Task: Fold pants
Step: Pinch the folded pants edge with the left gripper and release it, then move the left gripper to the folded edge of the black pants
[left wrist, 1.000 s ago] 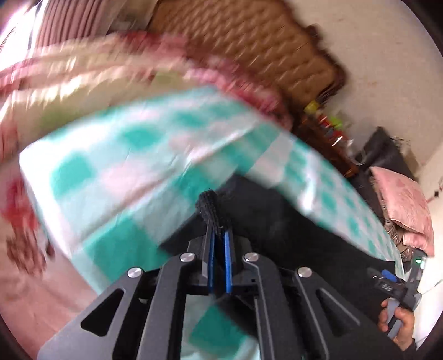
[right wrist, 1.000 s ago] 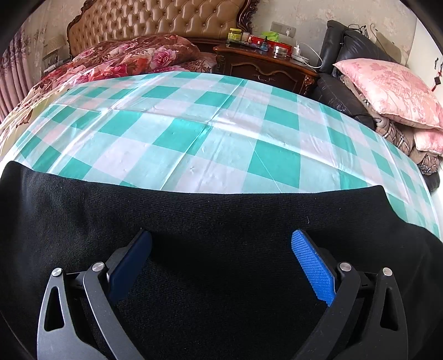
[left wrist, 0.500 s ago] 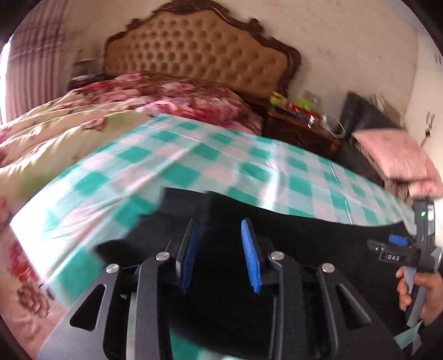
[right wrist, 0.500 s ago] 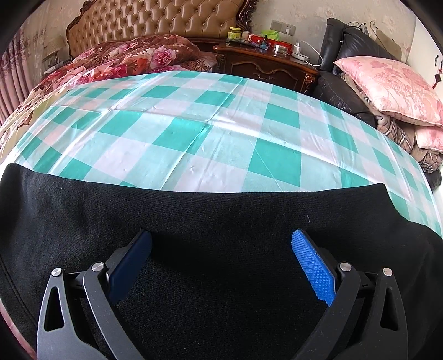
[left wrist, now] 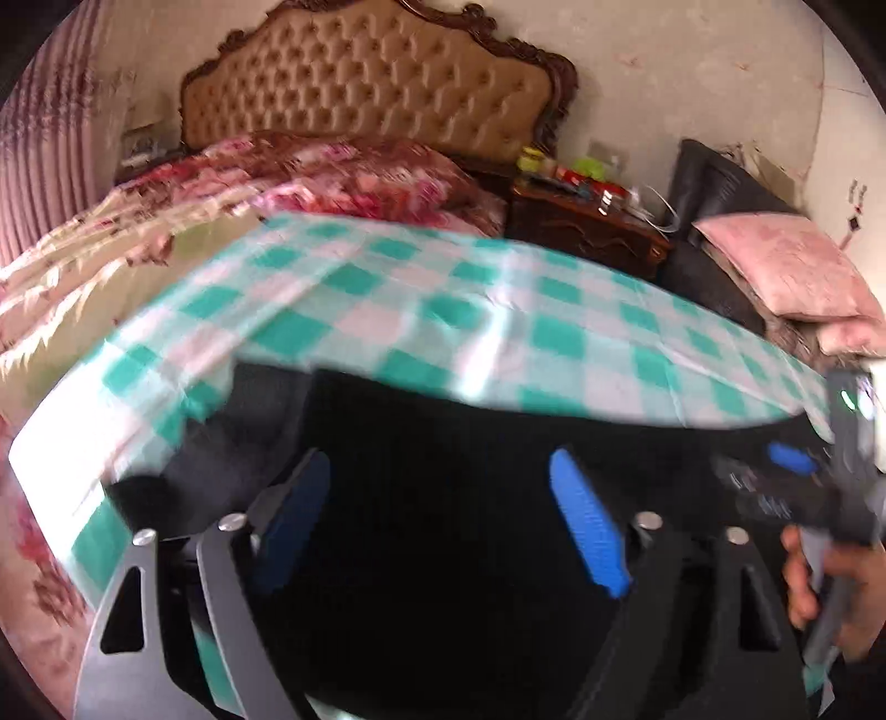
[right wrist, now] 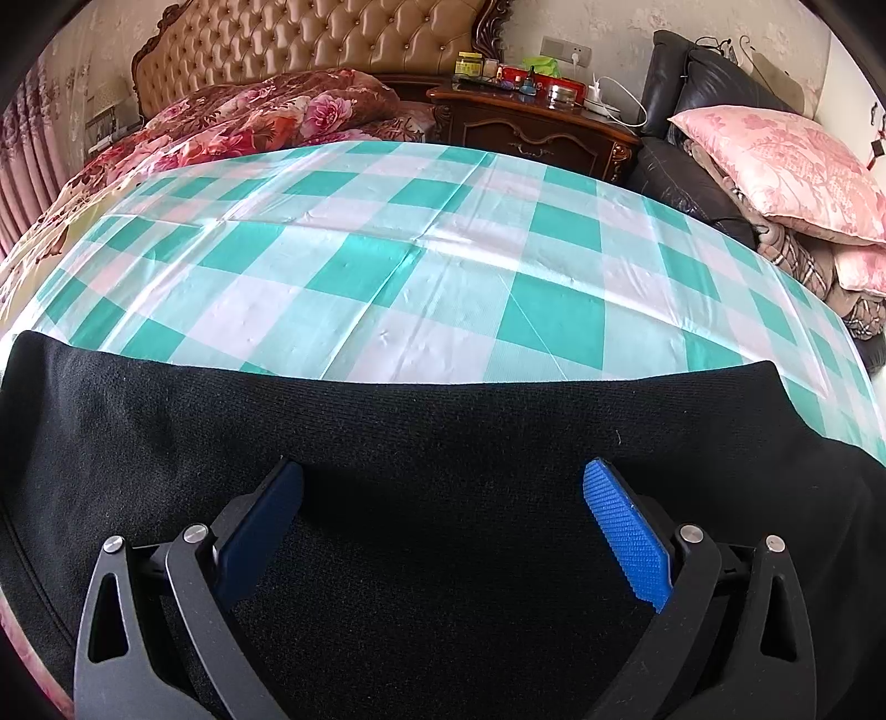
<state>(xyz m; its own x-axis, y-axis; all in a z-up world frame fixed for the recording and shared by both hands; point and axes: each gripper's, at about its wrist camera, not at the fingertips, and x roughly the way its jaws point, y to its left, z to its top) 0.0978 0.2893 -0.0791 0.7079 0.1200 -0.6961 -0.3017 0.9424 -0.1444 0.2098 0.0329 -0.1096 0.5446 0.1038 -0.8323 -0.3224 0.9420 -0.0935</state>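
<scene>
The black pants (right wrist: pixel 432 443) lie flat across the near part of a green-and-white checked sheet (right wrist: pixel 387 249) on the bed. They also show in the left wrist view (left wrist: pixel 443 454), with a loose rumpled end at the left (left wrist: pixel 183 487). My left gripper (left wrist: pixel 443 487) is open and empty above the pants. My right gripper (right wrist: pixel 443 498) is open and empty over the pants. The right gripper and the hand holding it show at the right edge of the left wrist view (left wrist: pixel 797 487).
A floral quilt (right wrist: pixel 249 116) is piled at the head of the bed under a tufted headboard (right wrist: pixel 310 39). A dark nightstand (right wrist: pixel 531 122) with small items stands at the back right. Pink pillows (right wrist: pixel 775 160) lie on a black seat at the right.
My left gripper let go of the pants fabric, opened wide and swung round to face the headboard over the pants. The right gripper stayed open and still.
</scene>
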